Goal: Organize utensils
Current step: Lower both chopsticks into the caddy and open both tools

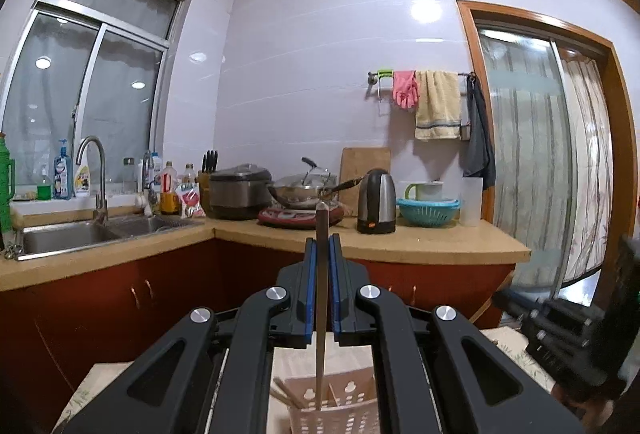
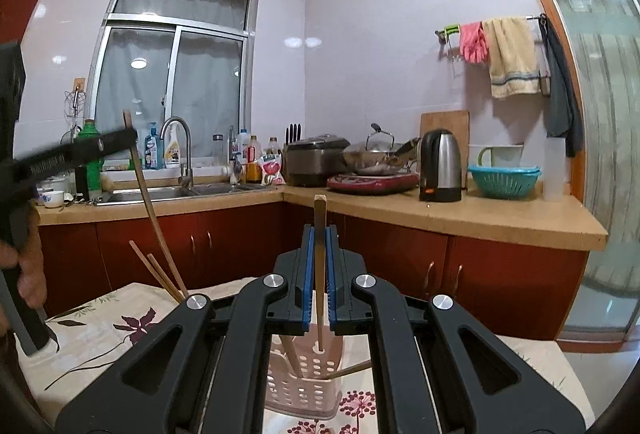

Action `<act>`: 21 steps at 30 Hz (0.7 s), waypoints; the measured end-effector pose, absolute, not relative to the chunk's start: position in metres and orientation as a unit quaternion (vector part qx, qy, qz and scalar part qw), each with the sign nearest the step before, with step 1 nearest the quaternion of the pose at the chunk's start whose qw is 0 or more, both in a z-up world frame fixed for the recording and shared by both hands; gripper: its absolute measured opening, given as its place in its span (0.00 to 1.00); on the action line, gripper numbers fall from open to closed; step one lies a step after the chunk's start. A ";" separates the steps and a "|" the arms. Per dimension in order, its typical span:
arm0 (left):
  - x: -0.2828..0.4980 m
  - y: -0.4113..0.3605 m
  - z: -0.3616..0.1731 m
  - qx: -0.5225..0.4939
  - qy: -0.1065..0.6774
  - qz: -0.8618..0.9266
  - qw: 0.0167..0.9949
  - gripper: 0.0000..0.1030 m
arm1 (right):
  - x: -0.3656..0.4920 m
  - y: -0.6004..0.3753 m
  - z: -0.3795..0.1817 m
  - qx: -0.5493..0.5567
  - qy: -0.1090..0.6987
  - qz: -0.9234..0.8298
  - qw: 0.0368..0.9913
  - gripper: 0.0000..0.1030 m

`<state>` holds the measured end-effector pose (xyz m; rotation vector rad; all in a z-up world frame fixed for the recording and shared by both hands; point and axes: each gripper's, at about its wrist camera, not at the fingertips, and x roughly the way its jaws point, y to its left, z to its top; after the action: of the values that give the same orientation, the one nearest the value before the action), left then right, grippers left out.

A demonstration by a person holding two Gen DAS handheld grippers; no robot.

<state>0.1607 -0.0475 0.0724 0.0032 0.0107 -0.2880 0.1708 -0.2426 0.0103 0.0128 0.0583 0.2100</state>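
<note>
My left gripper (image 1: 322, 240) is shut on a thin dark chopstick (image 1: 321, 362) held upright, its lower end inside the pink perforated utensil holder (image 1: 332, 410) below. My right gripper (image 2: 319, 230) is shut on a pale wooden chopstick (image 2: 319, 209), also upright, whose tip dips into the same holder (image 2: 300, 390). In the right wrist view the left gripper (image 2: 120, 137) is blurred at the left, with its long chopstick (image 2: 150, 201) slanting down. Two more chopsticks (image 2: 156, 274) lean out beside it. Another chopstick (image 2: 348, 370) pokes out of the holder's right side.
The holder stands on a table with a flowered cloth (image 2: 100, 318). A person's hand (image 2: 28, 274) is at the left edge. Behind runs an L-shaped counter (image 2: 480, 218) with a sink (image 2: 180, 191), rice cooker (image 2: 316, 157), wok, kettle (image 2: 440, 165) and teal colander (image 2: 504, 181).
</note>
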 end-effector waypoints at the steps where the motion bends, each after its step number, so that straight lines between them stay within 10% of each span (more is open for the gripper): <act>1: 0.159 -0.048 0.077 0.004 -0.001 -0.144 0.990 0.07 | 0.173 -0.243 0.010 0.008 0.031 0.104 0.994 0.06; 21: 0.199 -0.058 0.008 0.002 0.076 -0.142 0.987 0.08 | 0.195 -0.239 -0.030 0.017 0.091 0.110 0.990 0.06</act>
<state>0.1991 -0.0577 0.0083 0.0043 0.1532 -0.2846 0.1947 -0.2387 -0.0300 0.0335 0.1831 0.2204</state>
